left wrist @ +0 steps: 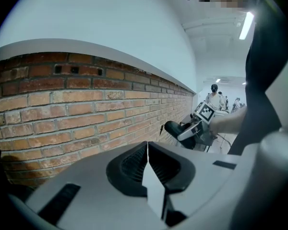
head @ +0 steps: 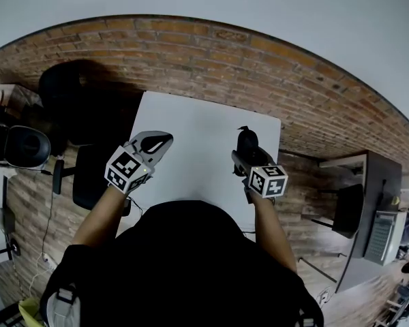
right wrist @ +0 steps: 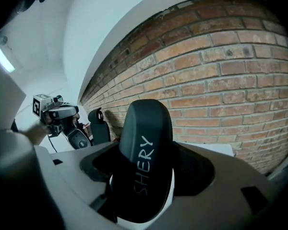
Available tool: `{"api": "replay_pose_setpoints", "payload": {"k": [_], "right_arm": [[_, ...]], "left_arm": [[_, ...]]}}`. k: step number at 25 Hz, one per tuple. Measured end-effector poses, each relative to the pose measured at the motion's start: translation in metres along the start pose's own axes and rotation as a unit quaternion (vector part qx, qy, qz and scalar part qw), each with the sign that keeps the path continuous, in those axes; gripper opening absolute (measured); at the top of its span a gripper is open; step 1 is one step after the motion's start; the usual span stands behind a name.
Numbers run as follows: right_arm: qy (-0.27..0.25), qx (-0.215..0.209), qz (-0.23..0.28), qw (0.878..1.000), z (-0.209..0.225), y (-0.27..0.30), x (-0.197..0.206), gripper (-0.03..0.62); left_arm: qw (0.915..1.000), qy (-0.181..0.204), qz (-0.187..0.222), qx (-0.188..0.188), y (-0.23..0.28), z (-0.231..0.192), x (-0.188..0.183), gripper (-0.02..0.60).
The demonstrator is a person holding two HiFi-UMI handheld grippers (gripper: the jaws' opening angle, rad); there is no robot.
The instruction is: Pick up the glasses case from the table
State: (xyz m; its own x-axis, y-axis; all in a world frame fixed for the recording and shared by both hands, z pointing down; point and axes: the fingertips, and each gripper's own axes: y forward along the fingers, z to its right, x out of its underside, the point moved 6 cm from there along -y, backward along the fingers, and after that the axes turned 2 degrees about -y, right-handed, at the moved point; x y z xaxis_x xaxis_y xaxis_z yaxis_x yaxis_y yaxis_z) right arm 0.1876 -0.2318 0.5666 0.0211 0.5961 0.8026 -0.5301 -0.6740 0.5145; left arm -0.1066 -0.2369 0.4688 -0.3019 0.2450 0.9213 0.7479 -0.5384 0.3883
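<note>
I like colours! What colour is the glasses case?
The glasses case is black with pale lettering; right gripper view shows it best.

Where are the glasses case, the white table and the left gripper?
glasses case (right wrist: 145, 157), right gripper view, on its lettered black shell.
white table (head: 198, 125), head view, on its bare top.
left gripper (left wrist: 148, 147), left gripper view, where its shut fingers meet.

The glasses case (right wrist: 144, 162) is matte black with pale lettering; the worktop (head: 198, 125) is plain white. The left hand-held gripper (head: 161, 142) and right hand-held gripper (head: 247, 157) are light grey with black pads (left wrist: 127, 169) and black-and-white patterned marker cubes (head: 128, 169). The wall (head: 273, 73) is red-brown brick with pale mortar.
</note>
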Motion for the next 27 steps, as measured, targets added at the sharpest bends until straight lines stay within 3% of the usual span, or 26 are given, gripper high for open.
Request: {"api": "replay_pose_setpoints", "payload": {"k": [27], "right_arm": [[-0.045, -0.022, 0.090, 0.995, -0.045, -0.063, -0.057, 0.341]], "left_arm": [[0.9997, 0.016, 0.015, 0.000, -0.012, 0.010, -0.013, 0.015]]}}
